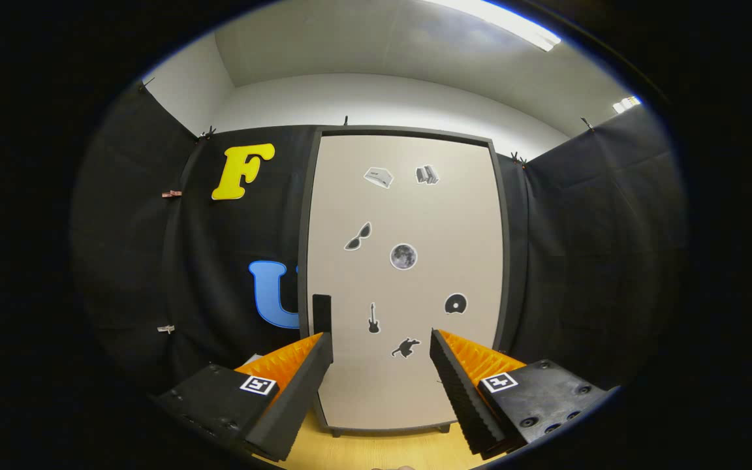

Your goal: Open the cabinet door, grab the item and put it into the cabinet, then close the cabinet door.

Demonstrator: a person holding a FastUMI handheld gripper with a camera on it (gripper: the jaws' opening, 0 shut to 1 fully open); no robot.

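Cabinet door [405,281] shut, just beyond the gripper [381,349], fingers [314,365] spread wide, holding nothing.

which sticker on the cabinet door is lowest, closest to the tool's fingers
The dark cat-like animal sticker, low on the closed cabinet door. It sits between the open tool's fingertips, below the guitar sticker and disc sticker.

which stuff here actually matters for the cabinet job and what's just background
For the job:
- cabinet door, shut, straight beyond the fingers
- dark handle at the door's left edge, just above the left finger
- gripper, fingers spread, holding nothing

Just there:
- stickers on the door
- wooden tabletop under the cabinet
- clips on the booth cloth
- ceiling light
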